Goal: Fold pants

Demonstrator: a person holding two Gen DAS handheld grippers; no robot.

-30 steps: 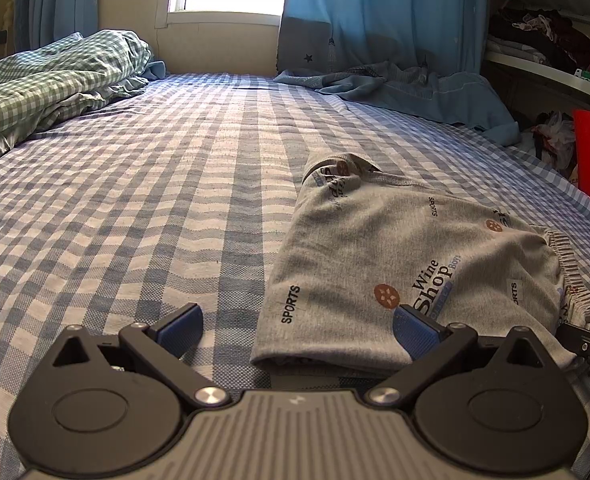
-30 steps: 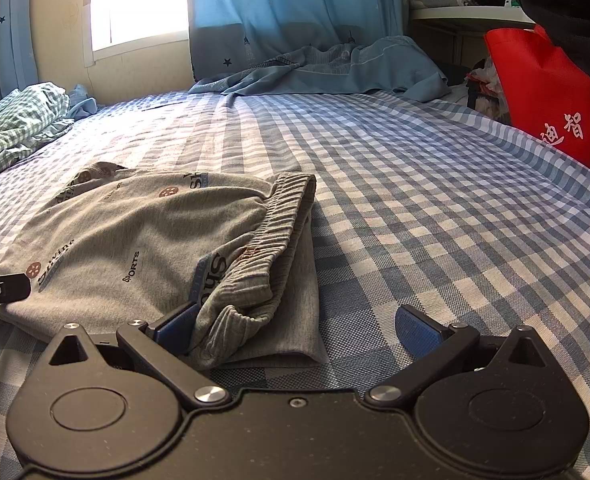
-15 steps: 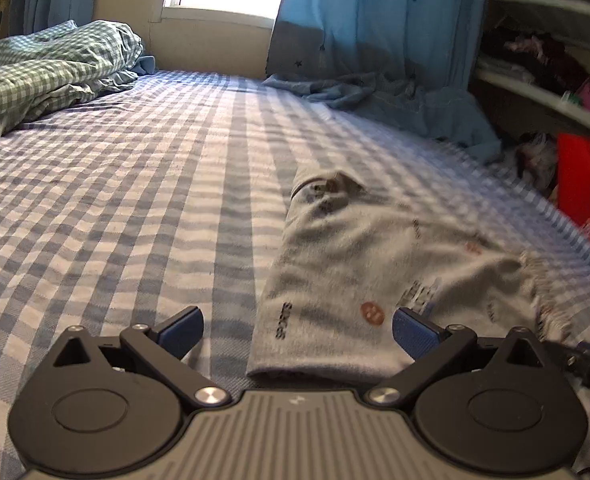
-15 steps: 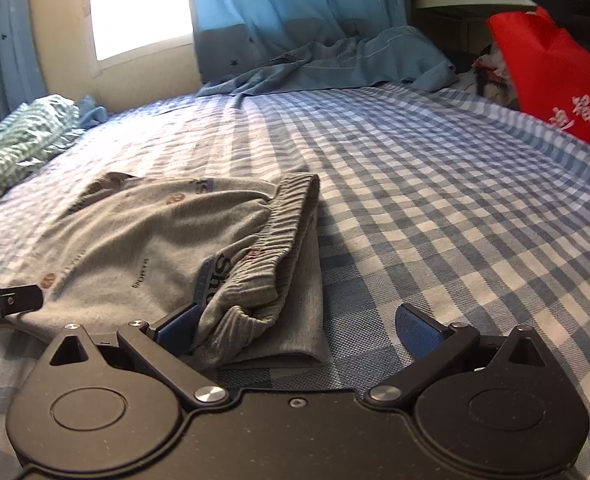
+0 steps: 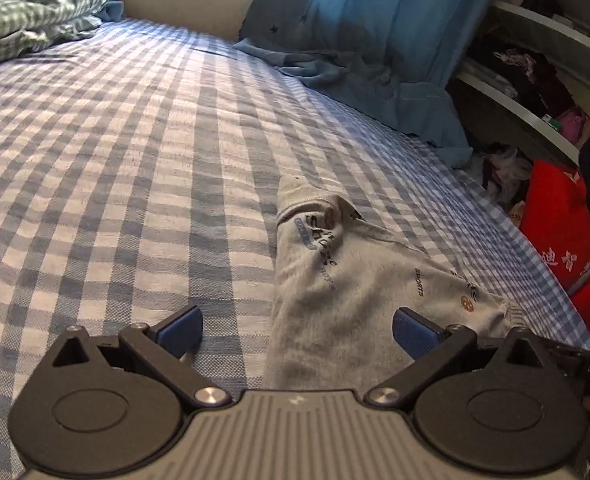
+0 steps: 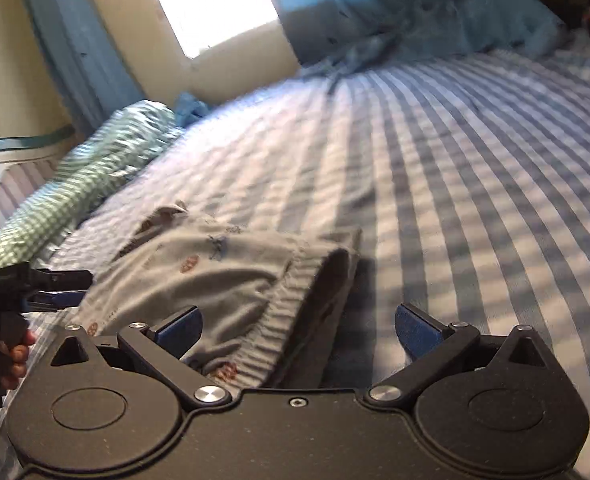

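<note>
The grey printed pants lie folded on the blue checked bed. My left gripper is open and empty, just above their near left edge. In the right wrist view the pants show their ribbed waistband at the near right end. My right gripper is open and empty over the waistband, its left pad close to the cloth. The left gripper shows at the far left of that view, open.
A green checked blanket is bunched at the far left of the bed. A blue curtain drapes onto the far end. Shelves with clothes and a red bag stand to the right of the bed.
Both grippers have lifted and tilted away from the pants, the left one turning rightward and the right one leftward. The pants lie as before. Both stay open.
</note>
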